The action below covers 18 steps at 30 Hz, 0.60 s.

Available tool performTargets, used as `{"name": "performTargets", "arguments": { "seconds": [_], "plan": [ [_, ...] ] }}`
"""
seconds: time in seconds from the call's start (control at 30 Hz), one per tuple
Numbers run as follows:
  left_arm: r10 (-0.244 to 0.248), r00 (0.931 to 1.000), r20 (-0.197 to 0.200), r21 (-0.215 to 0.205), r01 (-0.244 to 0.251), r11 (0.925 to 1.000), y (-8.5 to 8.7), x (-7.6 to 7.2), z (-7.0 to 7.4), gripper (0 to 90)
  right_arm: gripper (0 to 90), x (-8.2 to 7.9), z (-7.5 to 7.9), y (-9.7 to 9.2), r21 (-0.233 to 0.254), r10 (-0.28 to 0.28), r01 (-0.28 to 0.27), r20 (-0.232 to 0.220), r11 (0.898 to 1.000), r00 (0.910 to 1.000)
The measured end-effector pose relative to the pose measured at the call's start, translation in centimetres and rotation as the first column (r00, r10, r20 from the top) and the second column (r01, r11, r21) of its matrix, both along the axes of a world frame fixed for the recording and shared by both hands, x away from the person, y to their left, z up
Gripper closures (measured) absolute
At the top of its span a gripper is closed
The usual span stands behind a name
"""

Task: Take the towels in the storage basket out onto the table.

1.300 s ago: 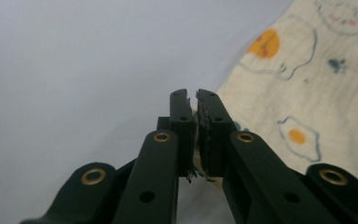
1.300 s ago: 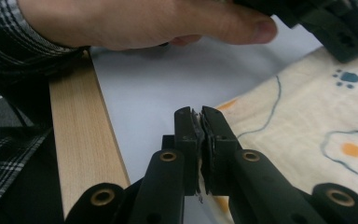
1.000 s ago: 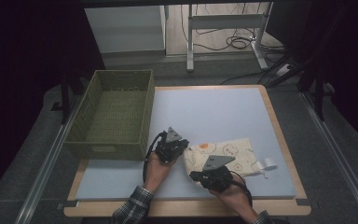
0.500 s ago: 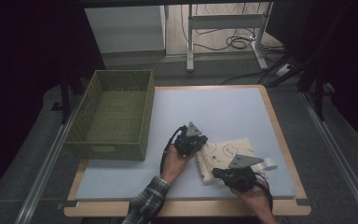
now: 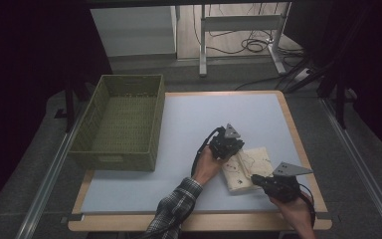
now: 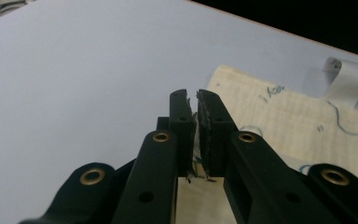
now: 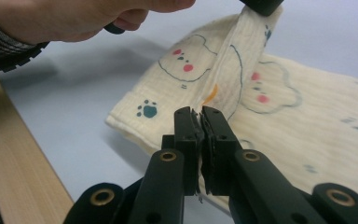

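High view: cream cloth (image 5: 246, 168) right of green basket (image 5: 124, 119), pinched by left hand-held gripper (image 5: 227, 148) and right hand-held gripper (image 5: 256, 180), both clamped on its edges; uneven pulling risks slipping fabric

Crinkled cream cloth (image 5: 248, 169), matt table (image 5: 189, 124)

A pale blue table (image 5: 189, 119) with a wooden rim carries a green woven basket (image 5: 122, 122) and a cream printed cloth (image 5: 248, 167).

free: blue mat (image 5: 204, 119) (far half) | obstacle: green basket (image 5: 122, 119) along left edge
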<state>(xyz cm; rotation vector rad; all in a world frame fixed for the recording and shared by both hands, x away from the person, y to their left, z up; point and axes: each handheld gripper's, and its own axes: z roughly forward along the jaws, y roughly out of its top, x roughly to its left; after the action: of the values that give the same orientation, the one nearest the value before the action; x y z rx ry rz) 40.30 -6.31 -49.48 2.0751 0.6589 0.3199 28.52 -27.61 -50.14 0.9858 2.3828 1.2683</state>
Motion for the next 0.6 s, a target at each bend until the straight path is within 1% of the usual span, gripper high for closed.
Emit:
{"name": "performTargets", "arguments": {
  "seconds": [0.07, 0.17, 0.23, 0.3, 0.37, 0.43, 0.5, 0.53, 0.57, 0.6],
  "plan": [
    [-0.007, 1.0000, -0.001, -0.002, 0.007, 1.0000, -0.7, 0.3, 0.1, 84.7, 85.5, 0.1, 0.1, -0.8, 0.001, -0.016, 0.016, -0.001, 1.000, 0.9999],
    [-0.014, 0.9999, -0.005, -0.004, 0.014, 0.9999, -1.7, 0.6, 0.1, 84.6, 85.4, 0.2, 0.1, -1.5, -0.004, -0.034, 0.034, -0.002, 0.999, 0.9994],
    [-0.018, 0.9998, -0.008, 0.003, 0.018, 0.9998, -2.4, 0.8, 0.0, 84.6, 85.4, 0.2, 0.1, -2.0, -0.013, -0.047, 0.047, 0.001, 0.999, 0.9989],
    [-0.024, 0.9996, -0.012, -0.002, 0.024, 0.9997, -3.0, 1.0, -0.1, 84.4, 85.4, 0.3, 0.1, -2.4, -0.013, -0.059, 0.059, -0.001, 0.998, 0.9983],
    [-0.026, 0.9997, -0.005, 0.002, 0.026, 0.9997, -3.8, 1.1, -0.1, 84.2, 85.4, 0.2, 0.1, -2.8, -0.019, -0.065, 0.065, 0.004, 0.998, 0.9979],
    [-0.031, 0.9995, -0.005, 0.016, 0.031, 0.9994, -4.5, 1.2, -0.3, 84.1, 85.3, 0.2, 0.0, -3.1, -0.018, -0.072, 0.072, 0.002, 0.997, 0.9974],
    [-0.030, 0.9996, -0.002, 0.028, 0.030, 0.9992, -5.1, 1.3, -0.5, 84.1, 85.2, 0.3, -0.2, -3.3, -0.030, -0.083, 0.083, -0.001, 0.996, 0.9965],
    [-0.033, 0.9994, -0.002, 0.048, 0.034, 0.9983, -5.2, 1.5, -0.6, 84.1, 85.2, 0.3, -0.3, -3.5, -0.035, -0.088, 0.087, -0.003, 0.996, 0.9961],
    [-0.031, 0.9995, -0.010, 0.046, 0.031, 0.9984, -5.6, 1.6, -0.9, 84.0, 85.1, 0.4, -0.4, -3.6, -0.034, -0.092, 0.092, -0.008, 0.995, 0.9957],
    [-0.031, 0.9995, -0.010, 0.046, 0.031, 0.9984, -5.6, 1.6, -0.9, 83.5, 85.1, 0.4, -0.4, -3.6, -0.034, -0.092, 0.092, -0.008, 0.995, 0.9957]
  ]
}}
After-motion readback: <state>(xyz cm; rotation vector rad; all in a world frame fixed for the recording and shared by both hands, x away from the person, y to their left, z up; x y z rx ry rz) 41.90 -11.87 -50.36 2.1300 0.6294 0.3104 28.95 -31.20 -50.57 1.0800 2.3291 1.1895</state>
